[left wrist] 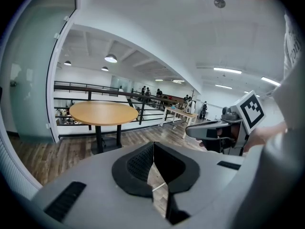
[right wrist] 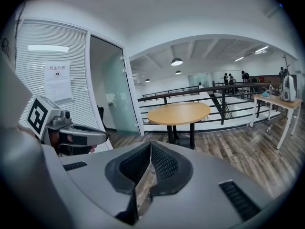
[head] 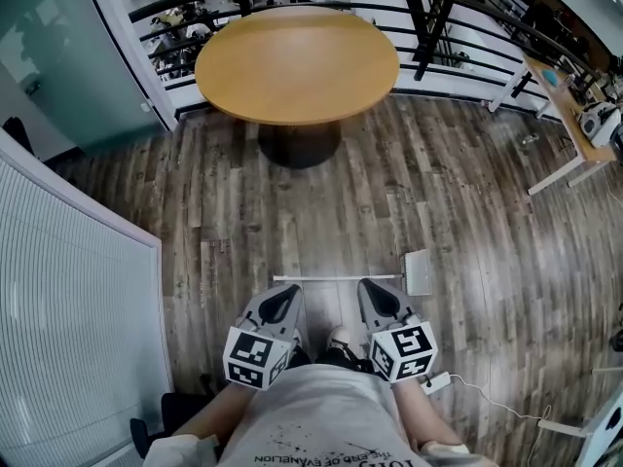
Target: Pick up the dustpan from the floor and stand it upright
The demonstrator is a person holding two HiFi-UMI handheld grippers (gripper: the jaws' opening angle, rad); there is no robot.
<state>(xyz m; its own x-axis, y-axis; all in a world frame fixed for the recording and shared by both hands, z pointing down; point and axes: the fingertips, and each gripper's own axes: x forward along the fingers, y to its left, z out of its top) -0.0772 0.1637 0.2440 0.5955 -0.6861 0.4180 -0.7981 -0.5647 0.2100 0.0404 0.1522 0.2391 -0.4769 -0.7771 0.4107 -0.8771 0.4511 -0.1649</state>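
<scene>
- While looking down through the head view: dustpan (head: 419, 272) flat on the wooden floor (head: 467, 222), just ahead of both pairs of jaw tips. Its long white handle (head: 336, 277) stretched crosswise in front of them. Pan end slightly ahead and to the outer side of the right gripper (head: 366, 284). Beside that, the left gripper (head: 291, 289), the two side by side above the floor, neither touching the dustpan. Round table (head: 297, 64) well ahead of the jaws, black railing (head: 458, 13) beyond it, ribbed white panel (head: 68, 300) off to the outer side of the left jaws.
- Through the left gripper view: jaws pressed together at the tips, nothing pinched between the black pads (left wrist: 138, 163), only floor showing through the gap beneath. Round table ahead and left of the jaws, right gripper just to their right.
- Through the right gripper view: jaws closed tip to tip, empty. Round table straight ahead beyond the tips, glass door (right wrist: 114, 94) ahead and left, left gripper close on the left.
</scene>
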